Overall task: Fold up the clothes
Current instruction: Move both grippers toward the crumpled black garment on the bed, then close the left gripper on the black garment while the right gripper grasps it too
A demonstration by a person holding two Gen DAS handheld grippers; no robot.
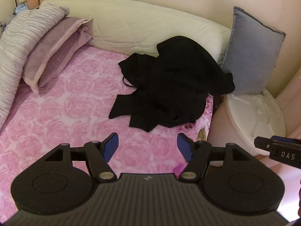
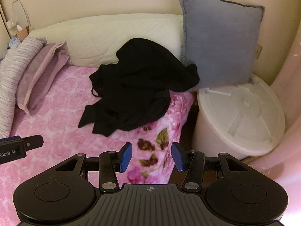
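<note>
Left wrist view puts the crumpled black fabric garment (image 1: 169, 82) in the centre right of the frame, heaped in an unfolded bundle on the pink rose-patterned fleece blanket (image 1: 62, 113), its upper part riding up against the long cream quilted bolster (image 1: 143, 20) and its right edge just beside the blue-grey square cushion (image 1: 250, 56). How many pieces make up the heap I cannot tell; a thin cord or strap loops out at its left side and flat flaps point toward the lower middle.

The left gripper (image 1: 148, 146) hangs short of the heap, blue pads spread wide with nothing between them. The right gripper (image 2: 152, 156) is likewise spread and empty, over the blanket's flowered edge in the lower middle of the right wrist view, near the white round plastic lidded bin (image 2: 242, 116).

From where I stand, a good fold would need the bundle opened flat on the bare pink stretch at the frame's left, away from the bolster. I would pinch one layer only, at a clear hem or flap, not the thick middle, with the two grippers well apart on the same edge so the cloth hangs straight. The black folds hide seams, so I would go slowly. The lilac pillow (image 1: 56, 50) and grey striped quilt (image 1: 22, 39) at upper left leave room.
</note>
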